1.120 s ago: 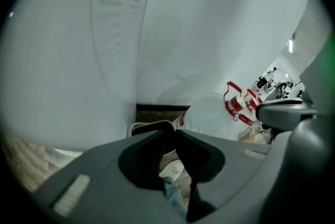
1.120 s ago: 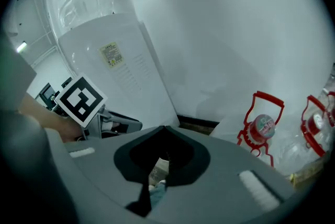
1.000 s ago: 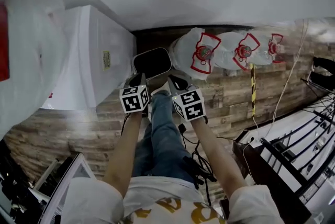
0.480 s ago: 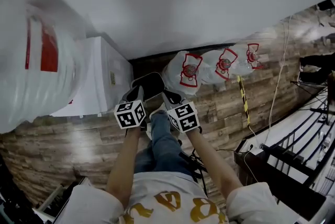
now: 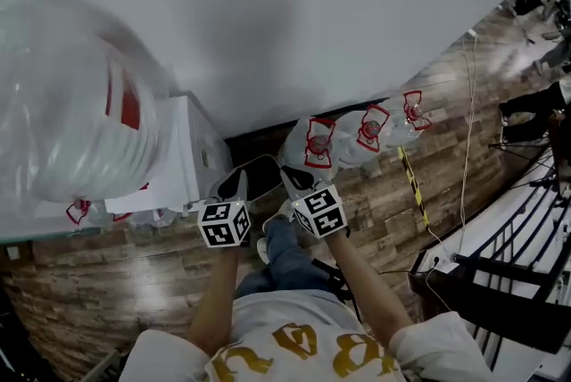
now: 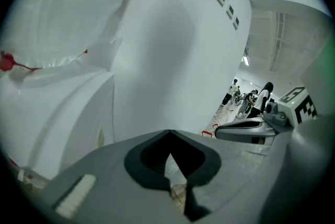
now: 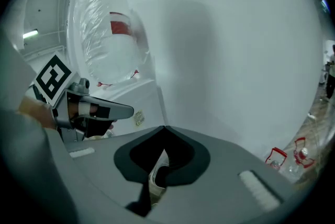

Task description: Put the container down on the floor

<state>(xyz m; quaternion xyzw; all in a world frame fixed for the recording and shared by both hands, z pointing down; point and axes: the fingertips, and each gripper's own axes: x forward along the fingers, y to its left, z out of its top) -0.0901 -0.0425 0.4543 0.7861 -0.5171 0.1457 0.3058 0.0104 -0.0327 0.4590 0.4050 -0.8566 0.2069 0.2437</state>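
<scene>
A dark, rounded-rectangular container [image 5: 260,177] lies low by the wall on the wooden floor [image 5: 134,300], beside a white cabinet. My left gripper [image 5: 239,182] hangs at its left edge and my right gripper [image 5: 291,175] at its right edge; touch cannot be told. In the left gripper view the left gripper [image 6: 168,133] has its jaws together at the tip with nothing between them. The right gripper [image 7: 164,127] looks the same in its own view. The container is hidden in both gripper views, which face the white wall.
A white cabinet [image 5: 192,161] stands left of the container, with a big plastic-wrapped bundle [image 5: 80,130] on it. Wrapped bottle packs [image 5: 357,132] with red labels lie along the wall to the right. A yellow-black strip [image 5: 411,184], a cable [image 5: 464,130] and black racks [image 5: 508,282] fill the right side.
The head view has swung upward: grippers and container sit lower in frame, and the wrapped bundle fills the upper left. Both grippers stay at the container's sides.
</scene>
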